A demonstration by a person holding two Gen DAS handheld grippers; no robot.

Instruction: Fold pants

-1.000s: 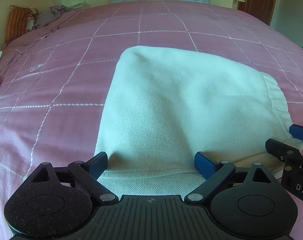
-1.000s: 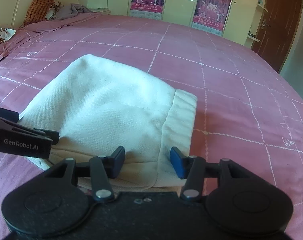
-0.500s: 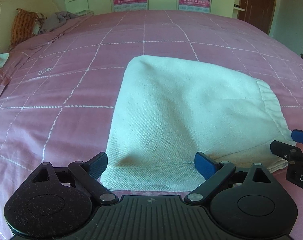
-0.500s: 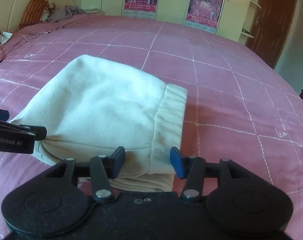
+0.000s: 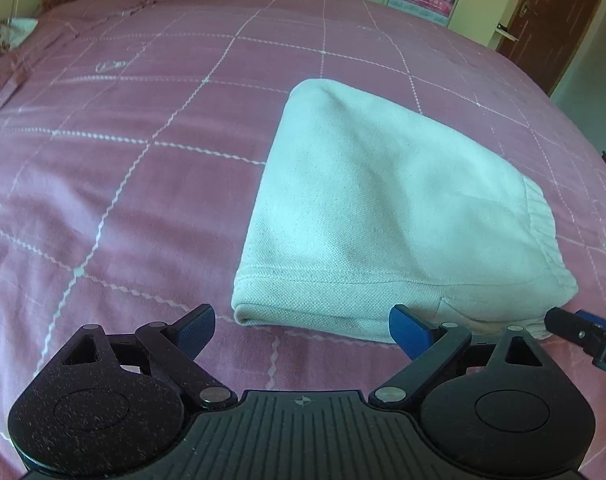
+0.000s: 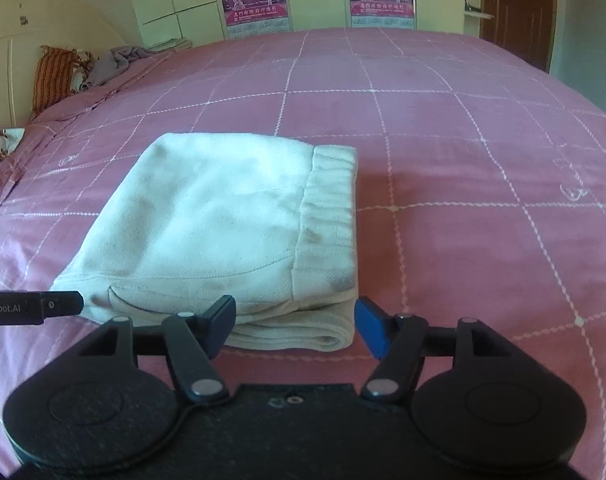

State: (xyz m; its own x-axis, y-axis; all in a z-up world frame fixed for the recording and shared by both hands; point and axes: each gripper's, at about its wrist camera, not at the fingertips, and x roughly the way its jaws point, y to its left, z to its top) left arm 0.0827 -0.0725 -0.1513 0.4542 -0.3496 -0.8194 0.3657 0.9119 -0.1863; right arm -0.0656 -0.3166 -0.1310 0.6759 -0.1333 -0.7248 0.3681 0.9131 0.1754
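The white pants (image 5: pixel 383 216) lie folded into a compact stack on the pink bed, with the ribbed waistband at the right side (image 6: pixel 331 216). My left gripper (image 5: pixel 302 330) is open and empty, just short of the stack's near edge and apart from it. My right gripper (image 6: pixel 295 320) is open and empty at the near right corner of the stack, by the waistband. Each gripper's tip shows at the edge of the other's view.
The pink checked bedspread (image 5: pixel 123 160) spreads wide on all sides. A striped orange pillow (image 6: pixel 53 76) and a grey garment (image 6: pixel 117 62) lie at the far left by the headboard. Cupboards with posters and a brown door (image 6: pixel 519 8) stand behind the bed.
Both grippers have drawn back from the pants and risen. The cloth that lay between their fingers now lies flat on the bed, released. The left view has swung left.
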